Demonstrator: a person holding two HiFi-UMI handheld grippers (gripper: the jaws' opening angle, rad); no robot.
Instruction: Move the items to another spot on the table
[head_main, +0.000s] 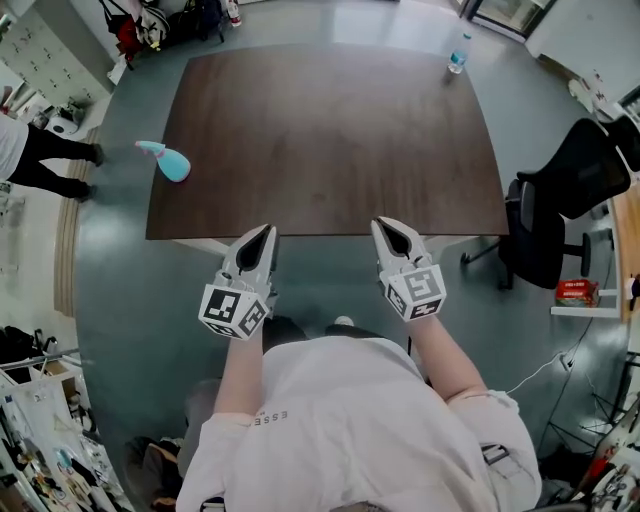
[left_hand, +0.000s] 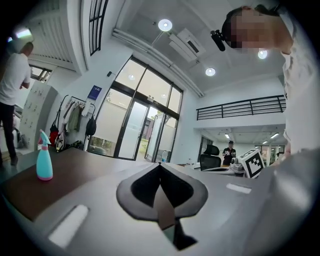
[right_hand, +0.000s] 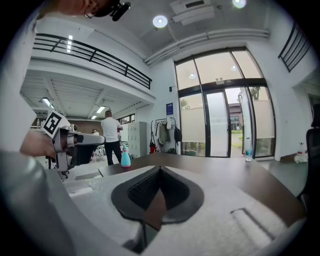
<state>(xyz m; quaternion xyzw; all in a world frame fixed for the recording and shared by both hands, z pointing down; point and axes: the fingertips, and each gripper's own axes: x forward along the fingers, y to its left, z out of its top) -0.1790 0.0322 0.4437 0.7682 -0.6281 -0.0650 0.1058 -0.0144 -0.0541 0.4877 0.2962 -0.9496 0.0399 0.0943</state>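
A teal spray bottle with a pink top (head_main: 170, 160) stands at the left edge of the dark brown table (head_main: 330, 140); it also shows in the left gripper view (left_hand: 44, 157) and the right gripper view (right_hand: 125, 157). A clear water bottle (head_main: 458, 55) stands at the far right corner, small in the right gripper view (right_hand: 248, 154). My left gripper (head_main: 265, 234) and right gripper (head_main: 386, 226) hover side by side just short of the near table edge. Both are shut with nothing between the jaws (left_hand: 160, 165) (right_hand: 160, 169).
A black office chair (head_main: 560, 200) stands right of the table, with a small shelf holding a red box (head_main: 577, 292) beyond it. A person (head_main: 40, 155) stands on the floor at the far left. Coats hang on a rack (head_main: 150, 25) behind the table.
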